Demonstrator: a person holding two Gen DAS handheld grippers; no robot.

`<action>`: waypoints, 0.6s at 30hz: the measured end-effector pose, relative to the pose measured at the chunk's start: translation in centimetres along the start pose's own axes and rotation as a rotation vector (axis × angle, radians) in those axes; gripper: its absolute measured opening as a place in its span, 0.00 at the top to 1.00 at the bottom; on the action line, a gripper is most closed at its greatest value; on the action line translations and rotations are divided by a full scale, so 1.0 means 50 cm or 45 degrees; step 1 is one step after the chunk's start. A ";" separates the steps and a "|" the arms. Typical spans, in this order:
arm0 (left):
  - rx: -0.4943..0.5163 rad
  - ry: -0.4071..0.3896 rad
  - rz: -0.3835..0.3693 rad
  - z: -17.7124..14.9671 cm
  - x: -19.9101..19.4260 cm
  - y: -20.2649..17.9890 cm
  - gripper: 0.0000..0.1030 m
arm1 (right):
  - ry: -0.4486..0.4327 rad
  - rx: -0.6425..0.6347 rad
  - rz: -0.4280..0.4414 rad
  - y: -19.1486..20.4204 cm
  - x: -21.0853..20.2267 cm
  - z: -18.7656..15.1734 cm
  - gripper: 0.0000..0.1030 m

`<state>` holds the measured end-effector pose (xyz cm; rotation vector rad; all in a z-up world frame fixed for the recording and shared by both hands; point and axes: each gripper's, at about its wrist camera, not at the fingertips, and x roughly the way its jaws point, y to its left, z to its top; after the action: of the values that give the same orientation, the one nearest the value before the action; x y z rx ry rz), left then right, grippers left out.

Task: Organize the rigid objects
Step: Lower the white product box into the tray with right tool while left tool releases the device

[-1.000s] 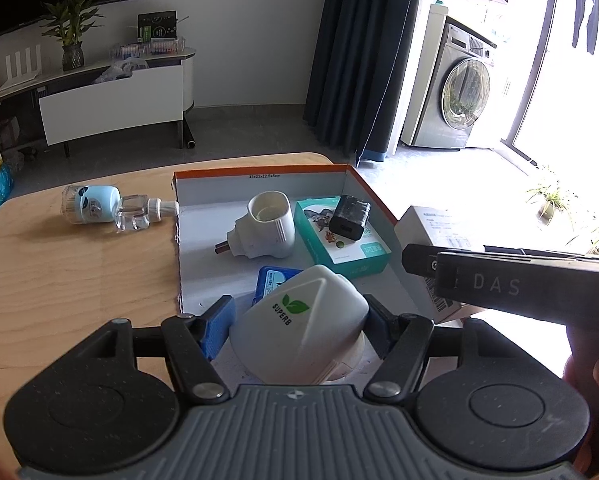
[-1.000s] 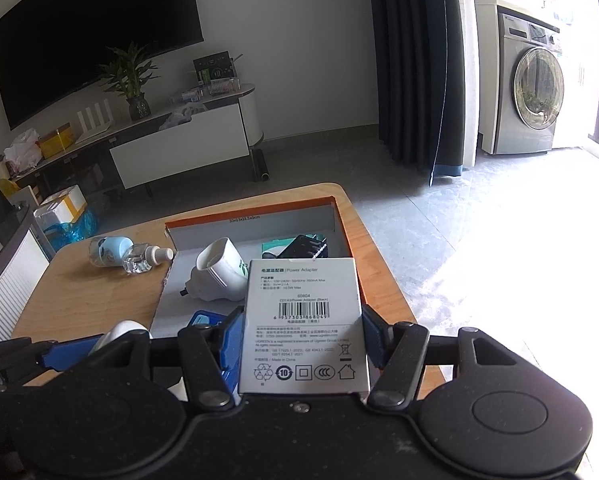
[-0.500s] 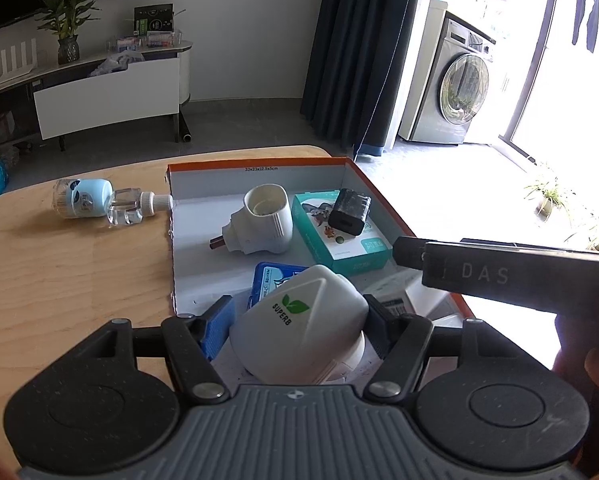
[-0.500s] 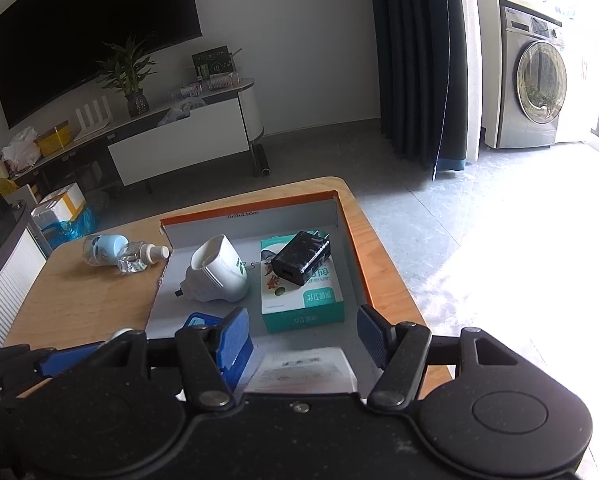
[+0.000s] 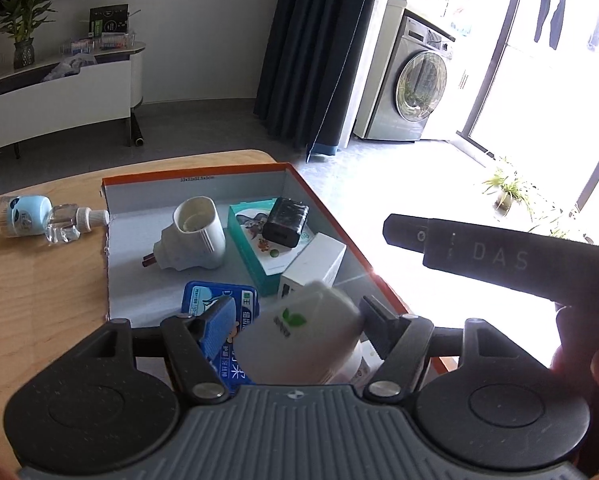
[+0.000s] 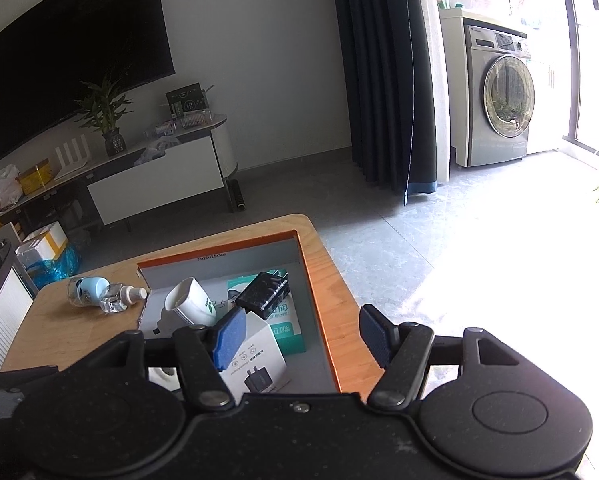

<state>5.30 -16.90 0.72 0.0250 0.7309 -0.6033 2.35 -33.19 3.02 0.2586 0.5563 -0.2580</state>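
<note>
Left gripper (image 5: 295,320) fingers look spread, white plug-in device (image 5: 299,340) loose between them over the box (image 5: 195,178) at 6 o'clock. Right gripper (image 6: 301,334) empty, spread. I'd lift straight up, avoiding bumps.

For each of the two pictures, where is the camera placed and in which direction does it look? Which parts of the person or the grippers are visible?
Left wrist: sits on the left gripper, looks forward and down into the orange-edged box; its fingers flank a white plug-in device, and the right gripper and a hand show.
Right wrist: sits on the right gripper, higher, facing the same box; its open fingers show, over the white adapter box.
Shared: box, black charger, blue bottle, washing machine.
</note>
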 end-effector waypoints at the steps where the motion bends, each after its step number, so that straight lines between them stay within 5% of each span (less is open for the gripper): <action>1: 0.001 -0.007 0.003 0.000 -0.002 -0.001 0.26 | -0.005 0.000 0.000 0.000 -0.002 0.001 0.26; 9: -0.030 -0.030 0.073 0.011 -0.029 0.022 0.25 | -0.025 -0.017 0.024 0.017 -0.016 0.005 0.26; 18: -0.069 -0.040 0.244 0.018 -0.080 0.070 0.12 | -0.005 -0.081 0.073 0.072 -0.020 0.002 0.24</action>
<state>5.37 -12.19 3.28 0.0354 0.7045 -0.3997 2.70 -29.66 4.24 0.2123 0.5512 -0.1846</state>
